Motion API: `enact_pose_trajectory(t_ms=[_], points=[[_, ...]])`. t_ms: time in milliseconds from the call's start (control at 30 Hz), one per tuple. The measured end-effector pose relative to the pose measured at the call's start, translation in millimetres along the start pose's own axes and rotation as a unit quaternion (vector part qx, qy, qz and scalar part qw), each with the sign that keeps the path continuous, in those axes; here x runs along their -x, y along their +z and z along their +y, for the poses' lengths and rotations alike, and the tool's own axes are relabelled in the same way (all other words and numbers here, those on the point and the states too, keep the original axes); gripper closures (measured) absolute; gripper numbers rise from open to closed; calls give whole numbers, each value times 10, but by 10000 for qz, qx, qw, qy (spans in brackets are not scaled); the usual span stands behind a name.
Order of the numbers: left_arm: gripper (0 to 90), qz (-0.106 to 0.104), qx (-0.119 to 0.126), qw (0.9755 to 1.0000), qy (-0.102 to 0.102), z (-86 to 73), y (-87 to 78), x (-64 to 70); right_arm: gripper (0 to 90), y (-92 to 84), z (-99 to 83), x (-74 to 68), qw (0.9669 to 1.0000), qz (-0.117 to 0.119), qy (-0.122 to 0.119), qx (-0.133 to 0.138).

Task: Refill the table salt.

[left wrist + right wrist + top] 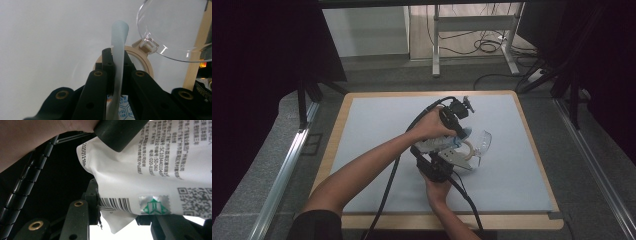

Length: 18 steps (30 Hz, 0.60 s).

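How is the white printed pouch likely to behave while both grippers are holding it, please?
The pouch looks floppy: its film creases and folds near the right gripper, whose jaws clamp its barcode edge. It probably sags between grips, so holding it at two ends seems wise. The left gripper pinches a thin pale edge that curves, suggesting soft, possibly slippery film rather than stiff card.

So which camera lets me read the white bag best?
The right gripper view: the white bag is close, its print, barcode and QR code sharp. The high view shows it small between both hands; the left gripper view shows its edge.
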State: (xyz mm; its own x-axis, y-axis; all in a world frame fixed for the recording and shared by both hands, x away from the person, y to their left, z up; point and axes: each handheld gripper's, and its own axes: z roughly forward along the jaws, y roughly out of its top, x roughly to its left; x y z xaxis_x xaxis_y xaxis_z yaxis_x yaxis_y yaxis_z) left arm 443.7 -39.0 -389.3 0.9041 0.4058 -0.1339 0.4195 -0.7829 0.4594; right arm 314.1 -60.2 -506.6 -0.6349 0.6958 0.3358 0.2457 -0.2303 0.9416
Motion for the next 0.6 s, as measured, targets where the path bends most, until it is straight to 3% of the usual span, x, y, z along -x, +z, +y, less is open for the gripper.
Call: enact_pose_trajectory(t_ms=[600], points=[[871,2,-49,10000,65,29,9,19,632,-4,-16,-8,9997,-43,184,165]])
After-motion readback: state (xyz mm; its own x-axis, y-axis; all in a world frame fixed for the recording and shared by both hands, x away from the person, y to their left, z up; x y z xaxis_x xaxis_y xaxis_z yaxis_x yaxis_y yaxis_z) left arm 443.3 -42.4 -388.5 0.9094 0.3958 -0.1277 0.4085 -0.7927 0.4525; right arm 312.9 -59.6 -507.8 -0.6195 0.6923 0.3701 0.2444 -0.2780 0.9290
